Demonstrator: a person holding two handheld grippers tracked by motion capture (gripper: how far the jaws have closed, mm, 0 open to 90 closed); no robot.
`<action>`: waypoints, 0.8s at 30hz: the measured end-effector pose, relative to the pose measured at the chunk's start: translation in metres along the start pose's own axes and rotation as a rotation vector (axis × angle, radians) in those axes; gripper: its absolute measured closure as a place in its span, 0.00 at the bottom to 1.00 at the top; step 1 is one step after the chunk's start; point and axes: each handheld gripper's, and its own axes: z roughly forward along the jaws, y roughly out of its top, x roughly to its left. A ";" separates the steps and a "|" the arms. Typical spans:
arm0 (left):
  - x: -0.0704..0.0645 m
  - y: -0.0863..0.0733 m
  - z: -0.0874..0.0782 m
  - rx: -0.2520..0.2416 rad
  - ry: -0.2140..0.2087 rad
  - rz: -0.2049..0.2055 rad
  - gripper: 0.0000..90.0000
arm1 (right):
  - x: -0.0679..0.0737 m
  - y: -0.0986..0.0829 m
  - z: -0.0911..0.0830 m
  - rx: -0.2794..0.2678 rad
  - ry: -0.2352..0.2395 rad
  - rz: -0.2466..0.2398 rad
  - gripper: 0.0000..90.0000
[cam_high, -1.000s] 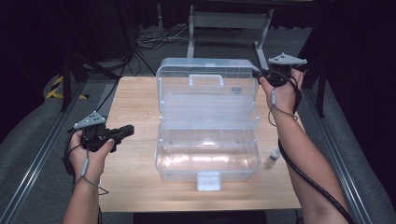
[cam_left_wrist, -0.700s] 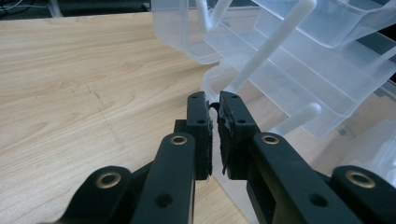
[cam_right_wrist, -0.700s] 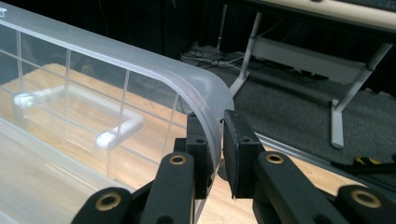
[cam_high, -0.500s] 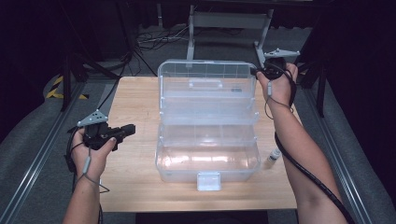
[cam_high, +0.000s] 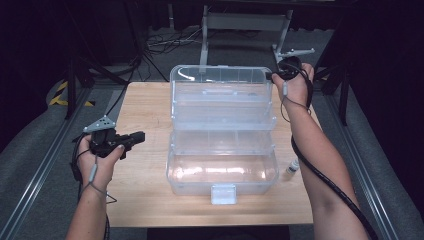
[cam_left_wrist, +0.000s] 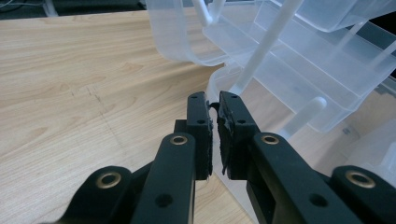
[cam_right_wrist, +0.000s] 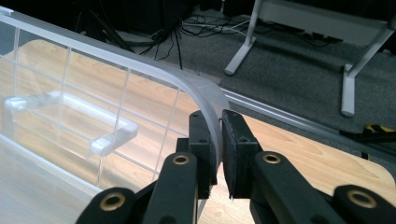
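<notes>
While the left gripper (cam_high: 136, 136) hovers over the table (cam_high: 145, 110) beside the box, jaws together on nothing, the clear plastic organiser box (cam_high: 222, 150) stands open mid-table. At its far right corner the right gripper (cam_right_wrist: 216, 122) clamps the lid (cam_right_wrist: 205, 91) rim. Likely light, stiff, slippery plastic; that thick rim seems the best hold
</notes>
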 end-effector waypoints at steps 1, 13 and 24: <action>0.001 -0.001 0.000 0.001 0.000 -0.004 0.93 | -0.001 0.000 0.002 0.005 0.000 0.001 0.93; 0.002 -0.004 -0.001 0.005 0.001 -0.019 0.92 | -0.009 0.000 0.021 0.057 0.025 0.017 0.95; 0.006 -0.007 -0.001 0.019 -0.004 -0.030 0.88 | -0.017 -0.001 0.037 0.105 0.052 0.058 0.95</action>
